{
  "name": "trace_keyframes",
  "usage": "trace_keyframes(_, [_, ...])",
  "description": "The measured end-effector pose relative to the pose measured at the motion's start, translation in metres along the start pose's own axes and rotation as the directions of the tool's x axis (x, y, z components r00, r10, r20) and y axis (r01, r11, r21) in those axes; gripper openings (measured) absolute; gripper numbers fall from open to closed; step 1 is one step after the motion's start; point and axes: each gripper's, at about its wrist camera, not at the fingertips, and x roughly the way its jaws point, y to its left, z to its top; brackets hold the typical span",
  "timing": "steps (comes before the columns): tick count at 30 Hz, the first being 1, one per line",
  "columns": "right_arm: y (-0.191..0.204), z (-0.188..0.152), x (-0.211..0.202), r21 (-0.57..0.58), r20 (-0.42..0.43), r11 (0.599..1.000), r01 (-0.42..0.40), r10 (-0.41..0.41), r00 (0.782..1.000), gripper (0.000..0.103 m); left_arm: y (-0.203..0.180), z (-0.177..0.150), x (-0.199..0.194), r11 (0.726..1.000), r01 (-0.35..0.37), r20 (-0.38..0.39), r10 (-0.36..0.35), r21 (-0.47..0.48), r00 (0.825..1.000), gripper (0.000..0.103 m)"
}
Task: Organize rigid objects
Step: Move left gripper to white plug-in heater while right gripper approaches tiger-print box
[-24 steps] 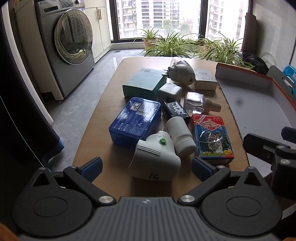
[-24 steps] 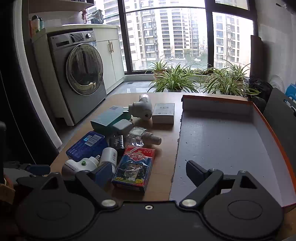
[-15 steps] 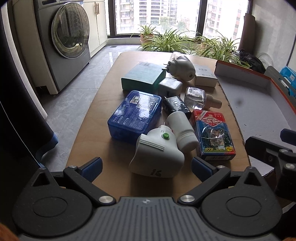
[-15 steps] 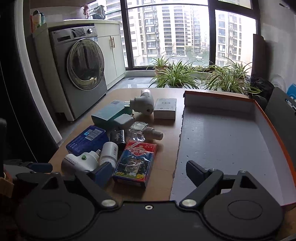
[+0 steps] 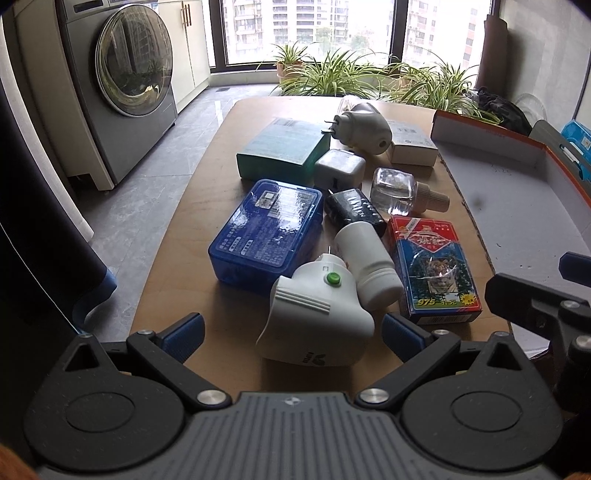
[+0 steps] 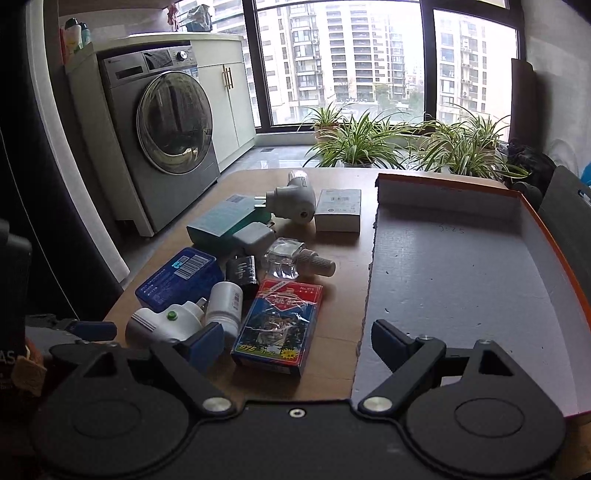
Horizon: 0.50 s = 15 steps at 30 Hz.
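Table (image 5: 173, 280) clutter; only right view shows shelf bottles (image 6: 75, 33), seemingly; fingers spread, empty.

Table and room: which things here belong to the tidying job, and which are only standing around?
For the job:
- white plug-in device with green button
- white bottle
- card pack
- blue plastic case
- black adapter
- clear refill bottle
- teal box
- open cardboard box

Just there:
- washing machine
- potted plants
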Motion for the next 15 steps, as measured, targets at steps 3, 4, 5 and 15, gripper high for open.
trace_keyframes(3, [0.0001, 0.0004, 0.0002, -0.001, -0.002, 1.0, 0.0, 0.0, 1.0, 0.102, 0.0009, 0.0003, 0.0019, 1.0, -0.004, 0.0, 0.004, 0.002, 1.0, 0.103])
trace_keyframes(4, [-0.0001, 0.0006, 0.0003, -0.001, -0.002, 1.0, 0.0, 0.0, 1.0, 0.102, 0.0011, 0.0005, 0.0025, 1.0, -0.004, -0.001, 0.004, 0.003, 1.0, 0.103])
trace_keyframes(5, [-0.0001, 0.0004, 0.0002, 0.0, -0.002, 1.0, -0.001, 0.001, 1.0, 0.102, 0.0012, 0.0006, 0.0027, 1.0, -0.004, -0.001, 0.004, 0.004, 1.0, 0.103])
trace_keyframes(15, [0.0029, 0.0023, 0.0026, -0.004, -0.008, 1.0, -0.003, 0.003, 1.0, 0.102, 0.0016, 0.0023, 0.0048, 1.0, -0.008, 0.007, 0.008, 0.012, 1.0, 0.103])
